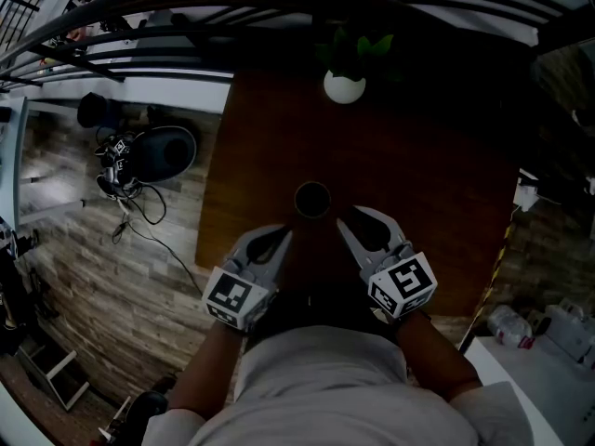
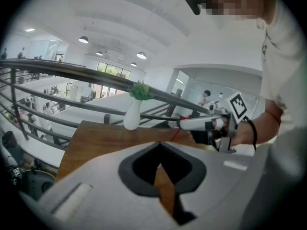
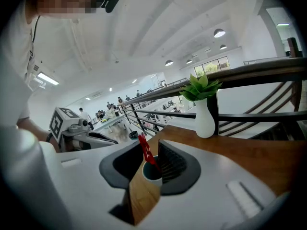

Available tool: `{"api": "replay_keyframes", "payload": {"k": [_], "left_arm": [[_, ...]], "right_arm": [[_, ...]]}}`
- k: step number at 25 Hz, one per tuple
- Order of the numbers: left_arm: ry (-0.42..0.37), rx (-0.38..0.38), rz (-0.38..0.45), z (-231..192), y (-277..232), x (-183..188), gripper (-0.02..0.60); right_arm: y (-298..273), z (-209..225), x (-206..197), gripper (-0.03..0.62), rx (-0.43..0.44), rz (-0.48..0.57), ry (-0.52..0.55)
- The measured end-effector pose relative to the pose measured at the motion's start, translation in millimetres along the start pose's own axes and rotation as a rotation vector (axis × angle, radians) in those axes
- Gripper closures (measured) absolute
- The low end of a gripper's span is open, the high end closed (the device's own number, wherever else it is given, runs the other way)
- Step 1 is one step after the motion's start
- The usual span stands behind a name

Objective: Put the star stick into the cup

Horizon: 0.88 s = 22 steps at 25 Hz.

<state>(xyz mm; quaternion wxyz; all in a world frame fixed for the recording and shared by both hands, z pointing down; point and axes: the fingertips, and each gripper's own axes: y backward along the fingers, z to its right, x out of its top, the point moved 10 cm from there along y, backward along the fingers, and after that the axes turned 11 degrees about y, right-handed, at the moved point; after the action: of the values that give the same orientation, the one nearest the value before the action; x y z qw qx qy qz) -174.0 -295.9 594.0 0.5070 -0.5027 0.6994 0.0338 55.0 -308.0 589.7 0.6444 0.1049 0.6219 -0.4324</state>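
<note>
A dark cup stands on the brown table, just ahead of both grippers. In the right gripper view the cup shows between the jaws, with the red star stick standing in it and leaning left. My right gripper is open, with its pads apart on either side of the stick. In the head view its tips sit close to the cup's right side. My left gripper rests left of the cup. Its jaws meet at the tips with nothing between them.
A white vase with a green plant stands at the table's far edge, against a dark railing. Left of the table, on the wood floor, lie a dark round object and cables. A white surface with a bottle is at lower right.
</note>
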Motion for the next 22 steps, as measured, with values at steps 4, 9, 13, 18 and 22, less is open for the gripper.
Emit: {"api": "replay_keyframes", "payload": {"k": [4, 9, 13, 18, 22], "left_arm": [[-0.004, -0.002, 0.003, 5, 0, 2, 0.58], [-0.007, -0.001, 0.006, 6, 3, 3, 0.58], [-0.009, 0.003, 0.006, 6, 5, 3, 0.58], [-0.006, 0.003, 0.007, 10, 7, 3, 0.58], [0.0, 0.008, 0.008, 7, 8, 0, 0.58]], "right_arm": [[3, 0, 4, 0.488, 0.003, 0.004, -0.002], [4, -3, 8, 0.467, 0.012, 0.008, -0.006], [3, -4, 9, 0.453, 0.022, 0.012, -0.001], [3, -5, 11, 0.424, 0.035, 0.017, -0.02], [-3, -5, 8, 0.409, 0.049, 0.01, -0.027]]}}
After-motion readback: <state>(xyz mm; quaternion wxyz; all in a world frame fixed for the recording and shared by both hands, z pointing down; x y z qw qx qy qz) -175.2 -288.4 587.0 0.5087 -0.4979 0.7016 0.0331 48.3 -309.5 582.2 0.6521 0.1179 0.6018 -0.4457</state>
